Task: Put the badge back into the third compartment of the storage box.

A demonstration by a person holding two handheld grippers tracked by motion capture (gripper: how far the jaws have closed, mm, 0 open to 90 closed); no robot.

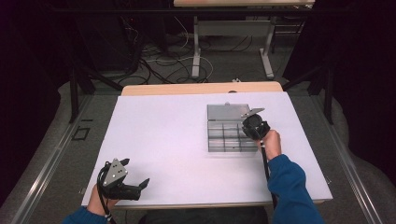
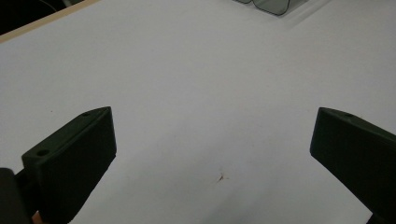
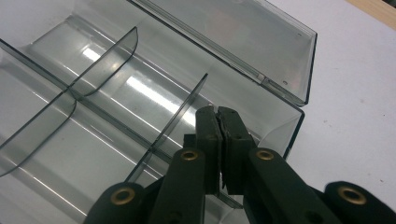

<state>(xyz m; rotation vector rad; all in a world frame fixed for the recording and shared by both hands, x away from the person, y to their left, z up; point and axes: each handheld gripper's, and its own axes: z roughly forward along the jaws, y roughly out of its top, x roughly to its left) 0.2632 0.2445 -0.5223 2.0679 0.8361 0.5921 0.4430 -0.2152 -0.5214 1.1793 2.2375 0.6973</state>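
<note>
A clear plastic compartment box lies open on the white table, right of centre, with its lid folded back on the far side. My right gripper hangs over the box's right end. In the right gripper view its jaws are pressed together above a right-hand compartment, close to a thin divider, and nothing shows between them. The compartments look bare. My left gripper rests near the front left of the table, open, its jaws wide apart over bare tabletop.
The white table has a wooden far edge. A corner of the box shows far off in the left gripper view. Behind the table stand another table's legs and floor cables.
</note>
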